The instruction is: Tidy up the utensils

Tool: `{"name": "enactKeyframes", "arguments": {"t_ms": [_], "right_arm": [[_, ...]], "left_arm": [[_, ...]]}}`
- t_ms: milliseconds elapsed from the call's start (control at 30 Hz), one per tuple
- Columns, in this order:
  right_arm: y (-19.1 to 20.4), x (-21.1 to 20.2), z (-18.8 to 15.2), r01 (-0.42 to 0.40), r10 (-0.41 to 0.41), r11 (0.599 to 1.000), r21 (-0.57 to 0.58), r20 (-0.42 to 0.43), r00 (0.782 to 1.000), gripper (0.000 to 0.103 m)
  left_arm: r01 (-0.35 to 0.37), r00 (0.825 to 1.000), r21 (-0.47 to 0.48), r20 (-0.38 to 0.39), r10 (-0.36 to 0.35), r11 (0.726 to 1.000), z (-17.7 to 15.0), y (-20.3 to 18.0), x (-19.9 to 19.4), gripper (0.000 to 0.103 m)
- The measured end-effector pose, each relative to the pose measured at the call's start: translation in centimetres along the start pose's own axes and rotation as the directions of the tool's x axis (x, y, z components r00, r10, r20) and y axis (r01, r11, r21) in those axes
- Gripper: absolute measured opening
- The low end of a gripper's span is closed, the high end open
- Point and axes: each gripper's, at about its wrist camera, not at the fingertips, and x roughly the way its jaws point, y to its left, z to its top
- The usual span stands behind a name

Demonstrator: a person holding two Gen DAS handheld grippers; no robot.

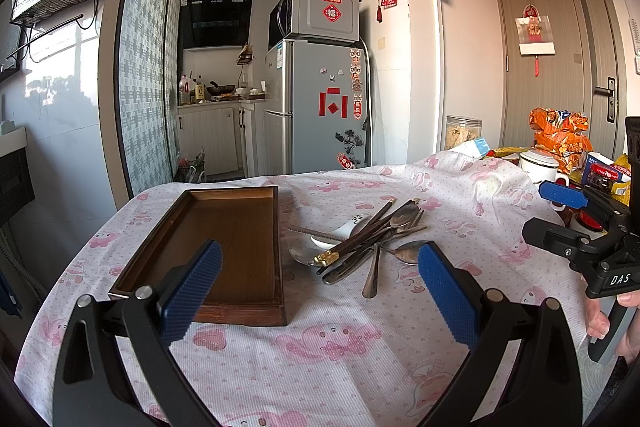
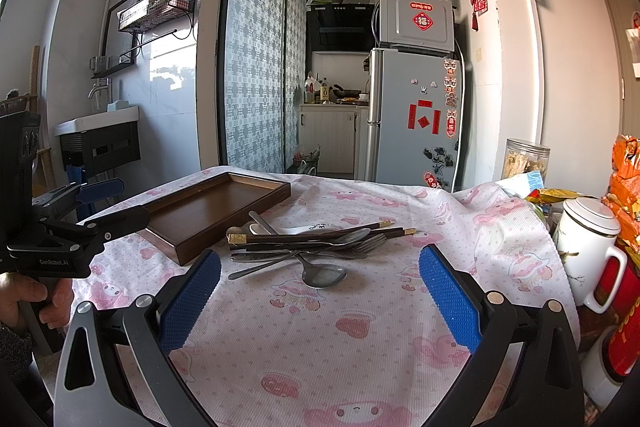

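Two hand-held grippers gape over tangled utensils [image 2: 304,243] beside tray [image 1: 224,227].

A tray [image 1: 224,227] is set on the clothed table [image 1: 320,355], toward its left side, and nothing is seen lying in it. Just to the right of the tray a pile of utensils [image 1: 360,243] is heaped on the cloth, with chopsticks [image 1: 360,233] crossed over spoons [image 2: 320,273] and what appears to be a fork [image 2: 360,247]. Well to the right, at the table's edge, a lidded mug [image 2: 588,247] is stood among packets [image 1: 560,135], with a jar [image 1: 462,133] behind them. Behind the table a fridge [image 1: 320,107] is placed, with a microwave [image 1: 320,13] stacked on it.
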Motion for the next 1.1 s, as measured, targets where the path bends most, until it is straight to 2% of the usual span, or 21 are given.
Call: {"name": "enactKeyframes", "arguments": {"t_ms": [567,1000,1033,1100], "right_arm": [[0.00,-0.01,0.00,0.000,0.000,1.000,0.000,-0.001,1.000,0.100],[-0.29,0.06,-0.36,0.006,-0.006,1.000,0.009,-0.012,1.000,0.100],[-0.31,0.20,-0.30,0.013,-0.013,1.000,0.010,-0.012,1.000,0.100],[-0.46,0.53,-0.26,0.022,-0.022,1.000,0.013,-0.016,1.000,0.100]], "left_arm": [[0.001,1.000,0.000,0.000,-0.001,1.000,0.00,0.01,0.01,0.100],[0.012,0.999,0.015,-0.031,-0.012,1.000,0.11,-0.31,0.61,0.100],[0.014,0.999,0.016,-0.032,-0.013,1.000,0.11,-0.32,0.64,0.099],[0.018,0.999,0.018,-0.035,-0.018,1.000,0.08,-0.34,0.75,0.087]]}}
